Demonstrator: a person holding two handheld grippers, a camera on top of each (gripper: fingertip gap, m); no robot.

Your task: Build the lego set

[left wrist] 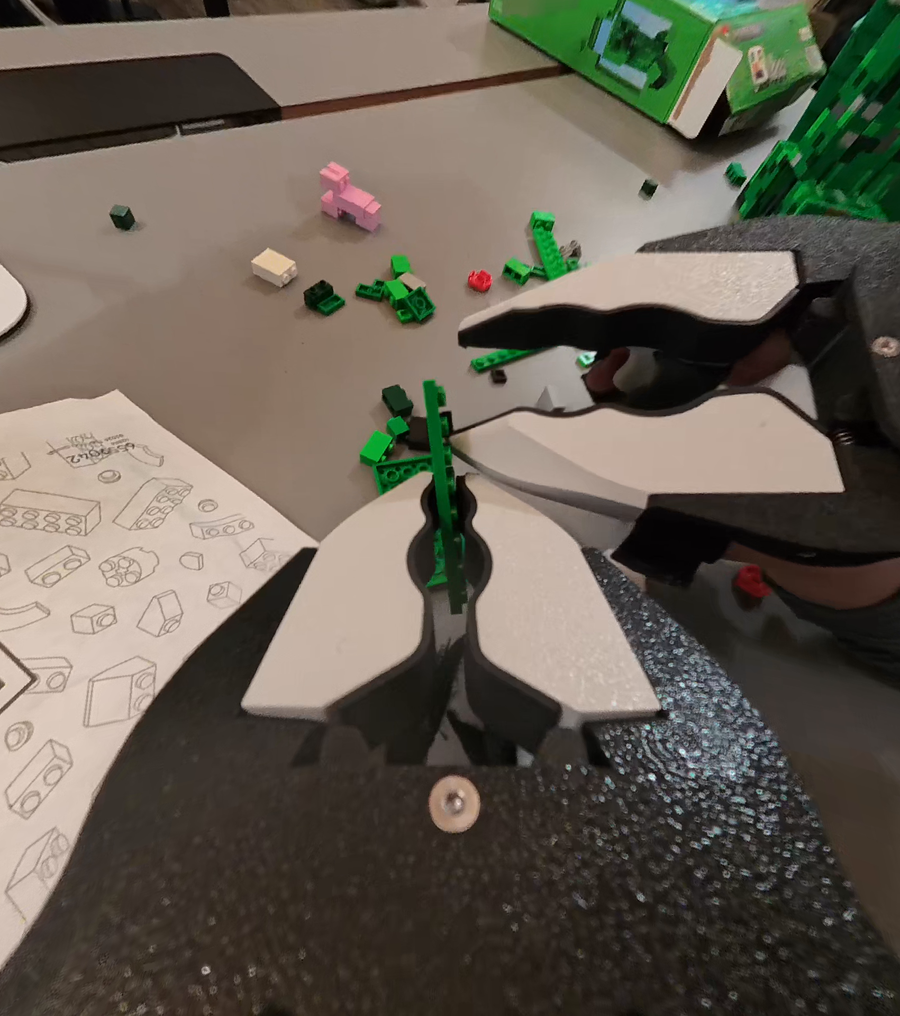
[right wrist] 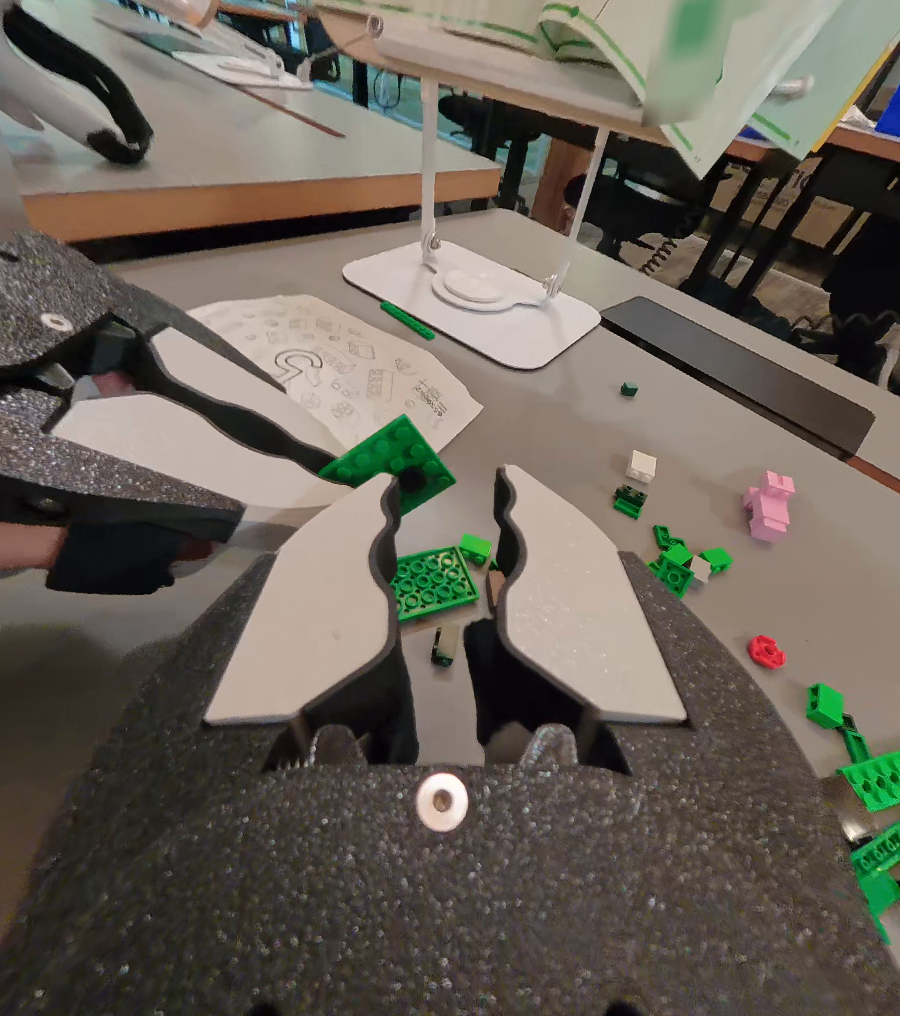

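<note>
My left gripper is shut on a green square plate, held on edge above the grey table; the right wrist view shows the plate studs up with a small black piece on it. My right gripper is open and empty, its tips just right of the held plate; in the left wrist view the right gripper comes in from the right. Below lies another green plate, underside up, with small green and dark bricks around it.
A printed paper sheet lies left. Loose pieces on the table: a pink pig, a white brick, a red round piece, green bricks. A green box and green build stand far right. A white stand base is beyond. The grippers are tip to tip, or close to it. From the right gripper's tips to the red round piece is close to 15 centimetres. The right camera catches it too, in the right wrist view.
</note>
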